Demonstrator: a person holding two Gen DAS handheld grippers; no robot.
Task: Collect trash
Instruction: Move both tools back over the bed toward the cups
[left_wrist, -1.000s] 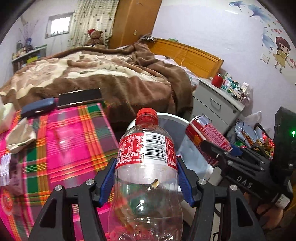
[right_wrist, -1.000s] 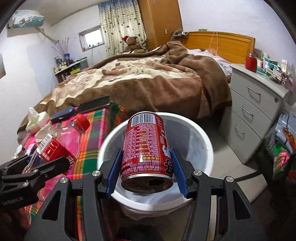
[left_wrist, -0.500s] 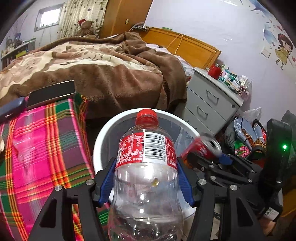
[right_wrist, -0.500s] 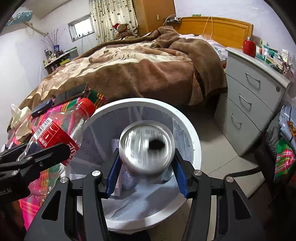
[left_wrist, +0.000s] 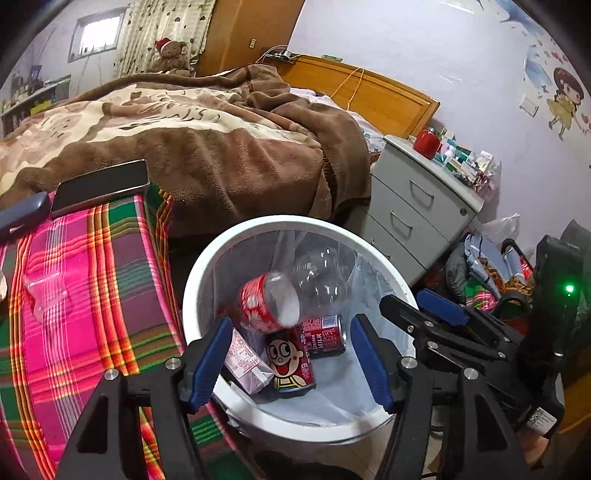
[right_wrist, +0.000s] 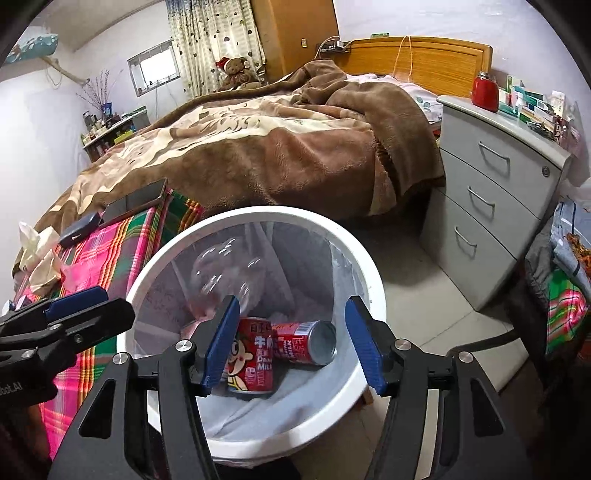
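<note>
A white trash bin (left_wrist: 207, 258) with a clear liner stands beside the plaid-covered table; it also shows in the right wrist view (right_wrist: 373, 280). Inside it lie a clear plastic bottle with a red label (left_wrist: 288, 295), blurred in the right wrist view (right_wrist: 225, 273), two red milk cans (left_wrist: 290, 360) (right_wrist: 306, 341) and a small carton (left_wrist: 243, 363). My left gripper (left_wrist: 291, 363) is open and empty above the bin's near rim. My right gripper (right_wrist: 293, 343) is open and empty above the bin, to the right of the left one.
A plaid cloth (left_wrist: 81, 295) covers the table at left, with a phone (left_wrist: 99, 186), a dark case (left_wrist: 22, 216) and crumpled tissues (right_wrist: 40, 254). A bed with a brown blanket (left_wrist: 221, 140) lies behind. A grey drawer unit (right_wrist: 495, 184) and bags (left_wrist: 491, 273) stand at right.
Both grippers opened over the bin. The bottle dropped from my left gripper and the red can from my right gripper; both now lie in the bin.
</note>
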